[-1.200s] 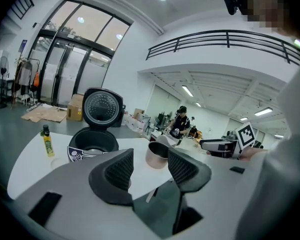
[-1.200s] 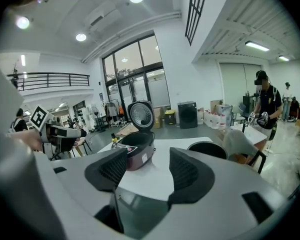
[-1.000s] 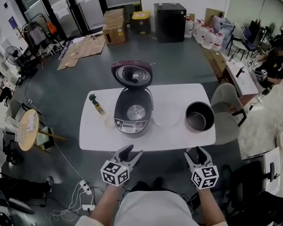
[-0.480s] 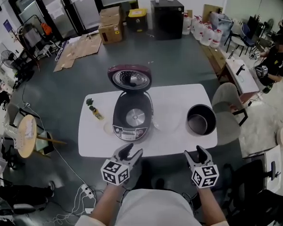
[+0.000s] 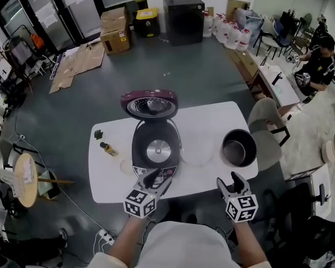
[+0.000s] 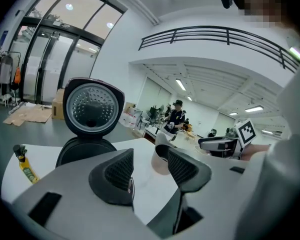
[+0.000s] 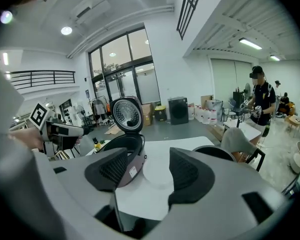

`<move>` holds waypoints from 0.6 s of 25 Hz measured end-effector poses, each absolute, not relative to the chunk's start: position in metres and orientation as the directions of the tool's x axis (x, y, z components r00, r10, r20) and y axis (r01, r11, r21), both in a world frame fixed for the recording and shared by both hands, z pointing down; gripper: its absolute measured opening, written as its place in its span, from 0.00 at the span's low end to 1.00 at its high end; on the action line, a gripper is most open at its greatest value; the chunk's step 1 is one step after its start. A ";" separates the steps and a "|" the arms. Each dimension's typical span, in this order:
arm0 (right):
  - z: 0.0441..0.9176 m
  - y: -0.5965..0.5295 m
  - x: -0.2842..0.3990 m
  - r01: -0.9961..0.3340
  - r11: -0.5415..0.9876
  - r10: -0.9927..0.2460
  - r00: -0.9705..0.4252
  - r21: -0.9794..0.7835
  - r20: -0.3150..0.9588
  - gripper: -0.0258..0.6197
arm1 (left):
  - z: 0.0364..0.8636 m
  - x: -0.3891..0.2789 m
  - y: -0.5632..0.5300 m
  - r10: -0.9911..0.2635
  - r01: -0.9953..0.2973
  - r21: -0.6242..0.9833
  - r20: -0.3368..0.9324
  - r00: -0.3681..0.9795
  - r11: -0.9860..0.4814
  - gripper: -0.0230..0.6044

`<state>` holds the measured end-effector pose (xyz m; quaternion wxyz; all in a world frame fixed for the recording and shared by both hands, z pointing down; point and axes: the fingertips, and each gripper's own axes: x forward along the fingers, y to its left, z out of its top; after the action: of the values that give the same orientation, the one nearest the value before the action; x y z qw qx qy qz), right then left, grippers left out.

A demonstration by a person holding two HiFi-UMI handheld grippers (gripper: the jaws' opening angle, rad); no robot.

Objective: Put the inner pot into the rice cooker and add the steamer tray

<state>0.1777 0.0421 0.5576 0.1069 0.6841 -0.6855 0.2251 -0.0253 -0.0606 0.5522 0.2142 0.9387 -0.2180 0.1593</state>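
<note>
As the person stepped closer, the bench [image 5: 109, 175] slid nearer in the head view and both grippers came up to its near edge. The left gripper [image 5: 155, 178] now showed across the front panel of the rice cooker [image 5: 156, 147], while the right gripper [image 5: 230, 182] was just short of the bench. Both pairs of fingers stayed spread with nothing between them.

The inner pot [image 5: 238, 147] stood on the bench ahead of the right fingers and a little to their right, well apart from them. The cooker's lid [image 5: 149, 104] was up and its well bare, so I judged the approach nearly done and the pot grasp next.

A pale disc [image 5: 196, 151] beyond the gap between the two grippers, lying between cooker and pot, was probably the steamer tray — too faint to be sure. In the right gripper view the right finger hid most of the pot. Whether the left fingers touched the cooker, no view settled.
</note>
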 end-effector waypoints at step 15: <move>0.558 -0.032 0.163 -0.988 -0.086 -0.878 0.013 -0.130 0.478 0.47 | 0.566 -0.039 -0.132 -0.268 -0.422 0.350 0.410 0.872 -0.836 0.40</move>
<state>0.1629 -0.0319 0.5579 0.1216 0.7014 -0.6651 0.2258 -0.0392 -0.1320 0.5660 0.2200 0.9421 -0.1831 0.1750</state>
